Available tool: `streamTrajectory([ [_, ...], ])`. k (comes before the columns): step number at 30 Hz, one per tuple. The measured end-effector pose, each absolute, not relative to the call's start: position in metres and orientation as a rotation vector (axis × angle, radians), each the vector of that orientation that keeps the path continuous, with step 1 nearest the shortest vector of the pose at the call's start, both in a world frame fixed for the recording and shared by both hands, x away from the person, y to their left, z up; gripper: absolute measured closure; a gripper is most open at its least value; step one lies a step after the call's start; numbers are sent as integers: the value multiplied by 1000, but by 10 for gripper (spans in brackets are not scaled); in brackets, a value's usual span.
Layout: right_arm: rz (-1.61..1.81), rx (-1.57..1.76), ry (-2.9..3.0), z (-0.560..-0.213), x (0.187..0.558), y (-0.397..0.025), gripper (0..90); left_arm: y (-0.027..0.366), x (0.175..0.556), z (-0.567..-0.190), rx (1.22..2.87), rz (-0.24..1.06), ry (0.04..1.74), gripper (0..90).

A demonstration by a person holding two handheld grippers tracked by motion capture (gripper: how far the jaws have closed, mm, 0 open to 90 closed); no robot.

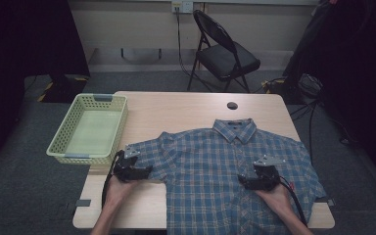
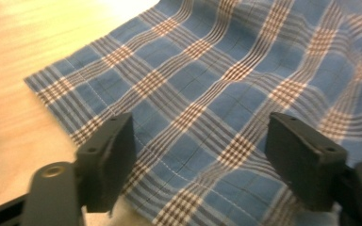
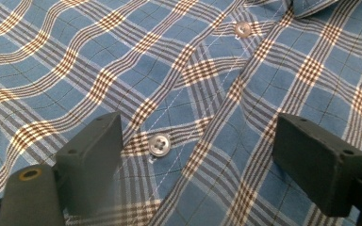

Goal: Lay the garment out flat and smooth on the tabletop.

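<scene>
A blue plaid short-sleeved shirt lies flat, front up, on the wooden table, collar toward the far edge. My left gripper hovers at the shirt's left sleeve, jaws wide open with the sleeve hem and cloth between them. My right gripper is over the shirt's right chest, jaws open. A button on the placket lies between its fingers, and another button sits farther up.
A pale green plastic basket sits at the table's left edge, overhanging it. A cable hole is near the table's far edge. A black folding chair stands beyond the table. Bare wood shows left of the sleeve.
</scene>
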State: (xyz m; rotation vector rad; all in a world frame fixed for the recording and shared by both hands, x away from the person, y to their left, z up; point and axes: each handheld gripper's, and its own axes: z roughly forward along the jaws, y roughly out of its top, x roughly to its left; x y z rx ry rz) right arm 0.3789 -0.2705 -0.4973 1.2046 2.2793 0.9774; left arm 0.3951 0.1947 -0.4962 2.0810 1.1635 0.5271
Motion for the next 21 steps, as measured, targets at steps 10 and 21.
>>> streamTrajectory([
  [10,978,1201,2282,-497,379,-270,161,188,372,-491,2078,552,1186,668],
  [21,980,1202,2282,-497,380,-270,161,180,332,-451,1965,429,1178,803],
])
